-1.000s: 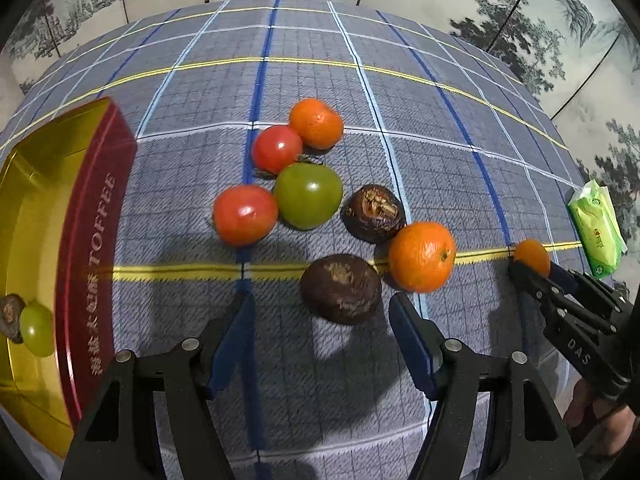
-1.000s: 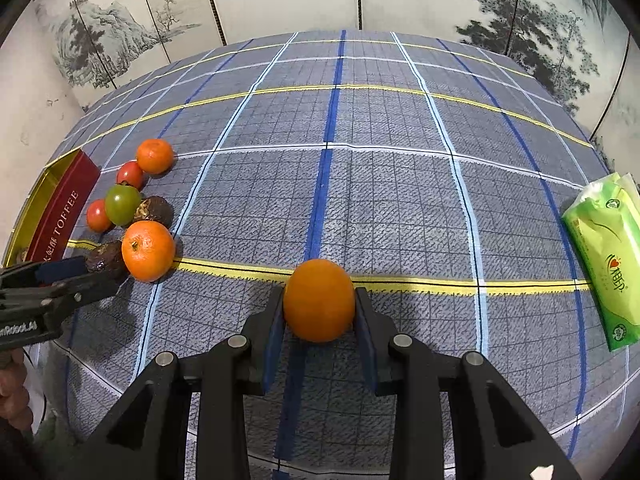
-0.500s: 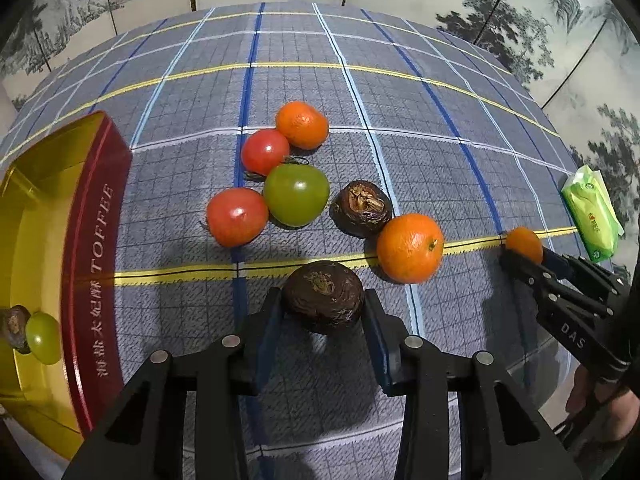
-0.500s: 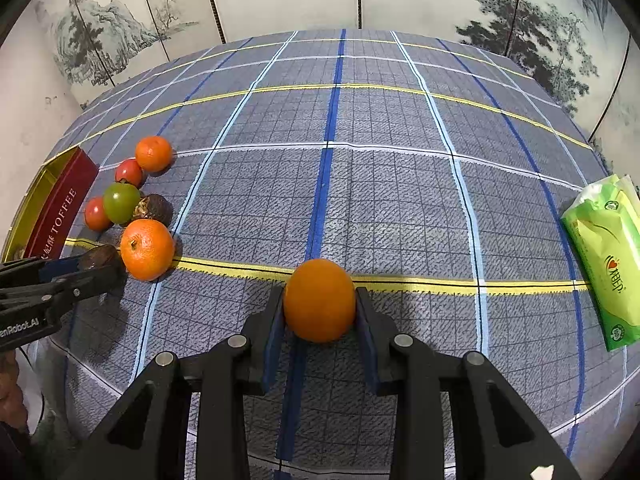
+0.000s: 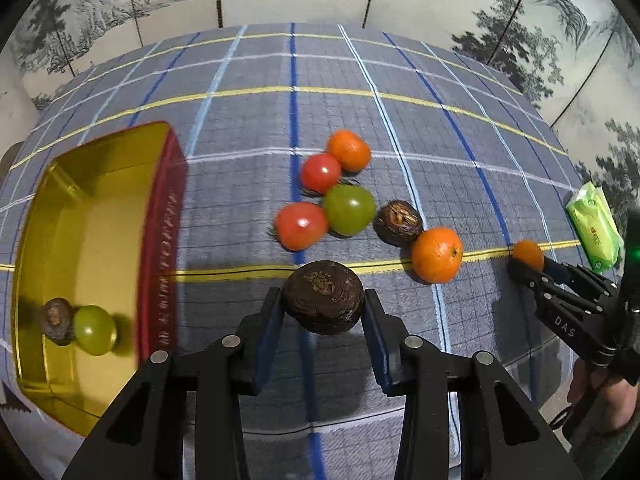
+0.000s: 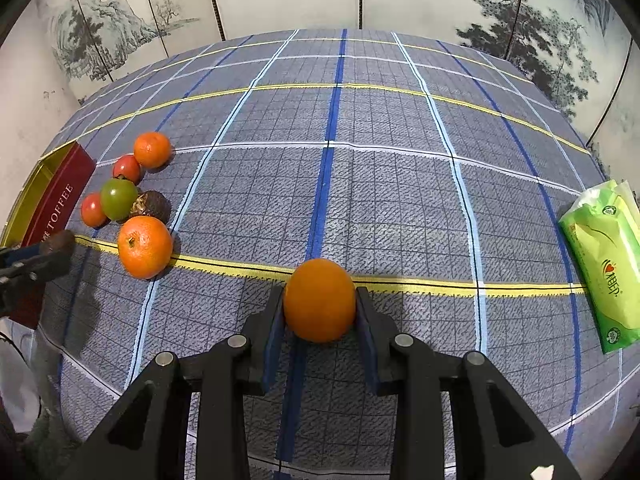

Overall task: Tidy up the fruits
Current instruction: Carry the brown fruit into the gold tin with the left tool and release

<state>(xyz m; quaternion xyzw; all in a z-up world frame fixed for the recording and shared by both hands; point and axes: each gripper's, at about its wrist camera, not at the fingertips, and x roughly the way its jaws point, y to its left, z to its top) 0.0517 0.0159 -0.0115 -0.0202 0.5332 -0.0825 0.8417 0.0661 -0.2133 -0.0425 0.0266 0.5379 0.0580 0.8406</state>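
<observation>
- The left claw (image 5: 323,303) grips a dark brown wrinkled fruit (image 5: 322,297) between its two blue-padded fingers (image 5: 267,328), held above the checked cloth of the worktop (image 5: 248,184).
- The right claw (image 6: 319,307) is clamped on a smooth orange (image 6: 319,300), over the yellow stripe of the cloth; in the left wrist view it shows well off to the right of the left claw.
- Ahead of the left claw lies a loose cluster: a red tomato (image 5: 301,225), a green tomato (image 5: 349,209) touching it, a second red tomato (image 5: 321,173) and a small tangerine (image 5: 349,149) farther on.
- Ahead and to the right of the left claw sit a cracked brown fruit (image 5: 400,223) and, just beside it, a larger tangerine (image 5: 437,255).
- To the left of the left claw stands an open gold tin (image 5: 100,240) with a red wall (its lettering is blurred here), holding a small green fruit (image 5: 94,329) and a brown one (image 5: 56,319) side by side.
- Far to the right of the right claw, near the cloth's edge, lies a green pack of tissues (image 6: 604,264).
</observation>
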